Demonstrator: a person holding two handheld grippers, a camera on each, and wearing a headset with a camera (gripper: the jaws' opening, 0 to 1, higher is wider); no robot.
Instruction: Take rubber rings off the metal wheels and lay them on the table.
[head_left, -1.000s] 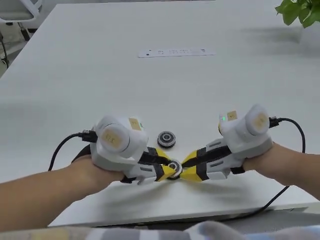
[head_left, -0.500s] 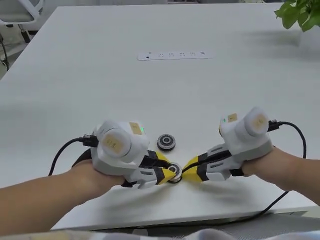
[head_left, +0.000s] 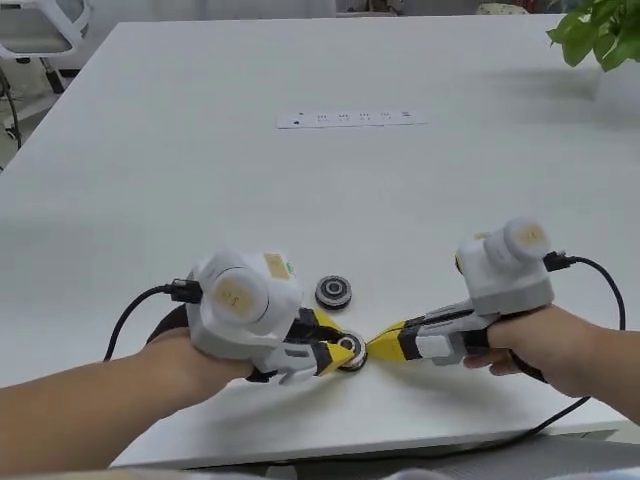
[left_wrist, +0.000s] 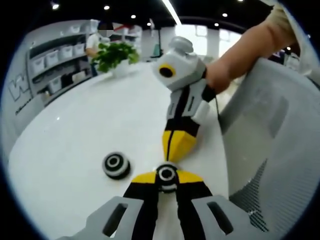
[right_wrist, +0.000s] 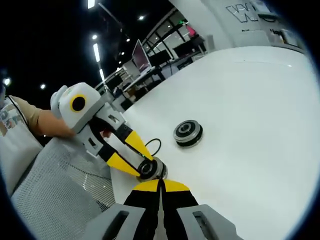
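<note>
A small metal wheel (head_left: 351, 349) with a dark rubber ring is pinched between the yellow tips of my left gripper (head_left: 338, 356), low over the table near its front edge. My left gripper (left_wrist: 167, 176) is shut on this wheel (left_wrist: 166, 179). From the right, my right gripper (head_left: 378, 347) points at it with its jaws together, tips right at the wheel's rim. In the right gripper view its own tips (right_wrist: 160, 185) meet just below the held wheel (right_wrist: 150, 169). I cannot tell if they pinch the ring. A second wheel (head_left: 333, 292) lies flat behind.
A white power strip (head_left: 350, 119) lies mid-table, far from the grippers. A green plant (head_left: 598, 28) stands at the back right corner. Cables trail from both grippers. The front table edge (head_left: 400, 440) runs close under my hands.
My right gripper has drawn slightly to the right and lies flatter, its tips still at the wheel. The left gripper keeps its hold; the head camera has shifted.
</note>
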